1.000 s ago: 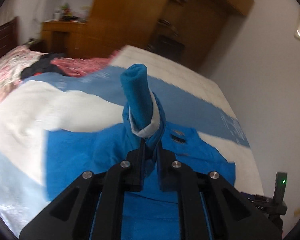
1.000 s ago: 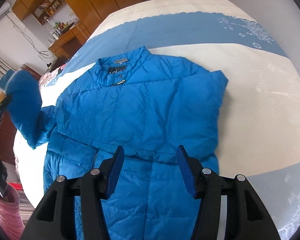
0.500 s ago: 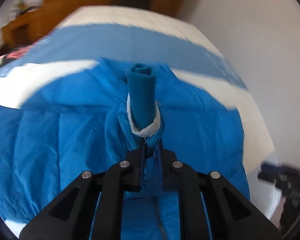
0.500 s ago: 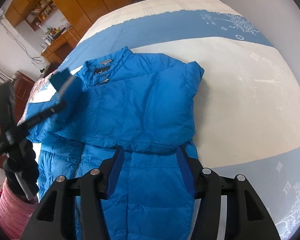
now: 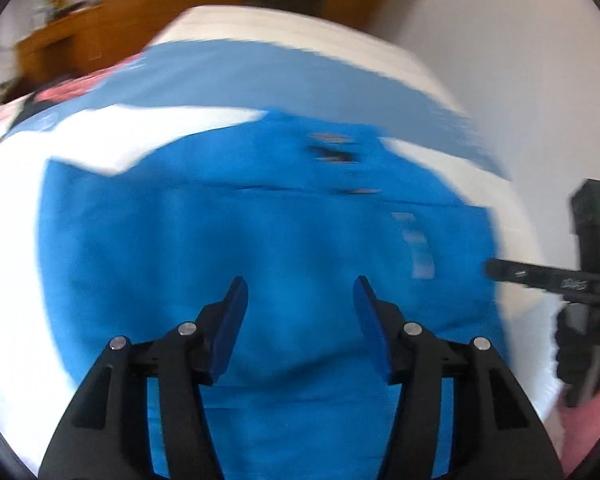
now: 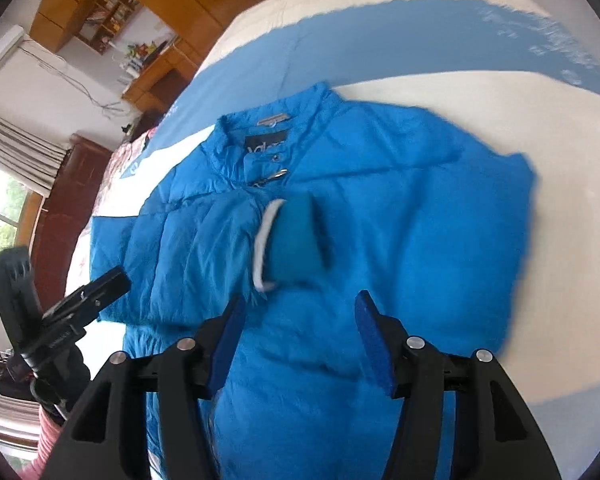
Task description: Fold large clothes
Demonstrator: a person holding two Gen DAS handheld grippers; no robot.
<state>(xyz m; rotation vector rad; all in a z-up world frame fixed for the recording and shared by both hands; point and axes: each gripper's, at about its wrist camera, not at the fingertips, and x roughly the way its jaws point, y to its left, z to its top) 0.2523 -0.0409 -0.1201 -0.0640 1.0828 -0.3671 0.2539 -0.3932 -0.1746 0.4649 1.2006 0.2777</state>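
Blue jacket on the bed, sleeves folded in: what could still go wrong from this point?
1. The sleeve lies loosely across the jacket chest, its cuff bunched; the puffy fabric may spring back and undo the fold.
2. The left claw is opening just above the fabric with nothing between its pads; moving on, it might snag the sleeve.
3. The right claw hangs open close by and could catch the cuff.
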